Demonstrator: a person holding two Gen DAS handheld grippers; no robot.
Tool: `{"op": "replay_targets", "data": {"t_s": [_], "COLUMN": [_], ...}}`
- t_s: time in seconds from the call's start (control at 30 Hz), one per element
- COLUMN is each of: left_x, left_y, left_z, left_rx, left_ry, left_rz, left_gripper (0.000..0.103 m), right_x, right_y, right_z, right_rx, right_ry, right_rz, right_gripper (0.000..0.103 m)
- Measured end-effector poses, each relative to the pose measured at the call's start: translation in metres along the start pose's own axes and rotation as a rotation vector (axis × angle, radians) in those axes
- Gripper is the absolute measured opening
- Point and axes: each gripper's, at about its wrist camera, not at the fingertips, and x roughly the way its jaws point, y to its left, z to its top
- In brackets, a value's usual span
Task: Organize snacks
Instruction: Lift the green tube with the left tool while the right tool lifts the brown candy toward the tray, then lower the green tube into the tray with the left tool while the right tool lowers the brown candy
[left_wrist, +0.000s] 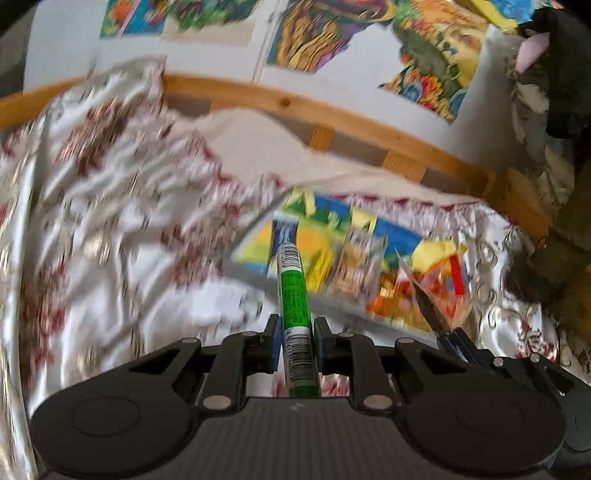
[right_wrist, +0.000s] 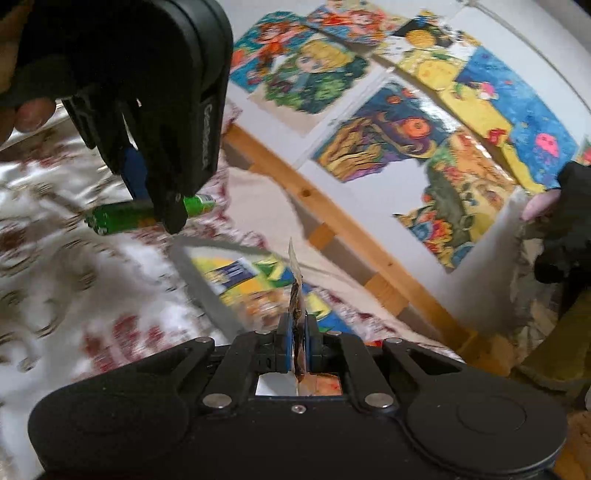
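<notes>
Between my left gripper's (left_wrist: 295, 341) blue pads sits a green tube snack (left_wrist: 294, 295), clamped near its barcode end; ahead and below lies a clear container (left_wrist: 255, 225) already packed with bright snack packets (left_wrist: 354, 254) on the satin cloth (left_wrist: 110, 229). I judge a good placement needs the tube carried level and lowered lengthwise. Ahead of my right gripper (right_wrist: 299, 345), whose pads are pinched on a thin flat wrapper (right_wrist: 297, 295), that container shows partly; the left gripper with its tube hangs upper left.

Green snack tube (left_wrist: 293, 295) (white ends), red-flowered white cloth (left_wrist: 110, 184)
</notes>
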Motion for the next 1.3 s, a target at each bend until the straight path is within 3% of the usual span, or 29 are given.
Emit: {"op": "replay_targets", "data": {"t_s": [0.23,0.47,0.87,1.3], "left_x": [0.037,0.094,0.168,0.196], "left_y": [-0.024,-0.038,-0.051,-0.042], "left_z": [0.049,0.076,0.083,0.065], "left_rx": [0.066,0.136,0.225,0.216], "left_ry": [-0.081,-0.09,-0.045,0.021], "left_rz": [0.005,0.012,0.053,0.085], "left_gripper": [0.02,0.02,0.02,0.02], "right_x": [0.047,0.09,0.144,0.167], "right_y": [-0.026,-0.037,-0.048,-0.037], "right_z": [0.005,0.0,-0.018,-0.031], "right_rx": [0.057,0.063,0.148,0.175], "right_ry": [-0.053,-0.076,-0.048,0.034], "right_rz": [-0.085,-0.141,-0.157,-0.107], "right_gripper": [0.005,0.005,0.005,0.005]}}
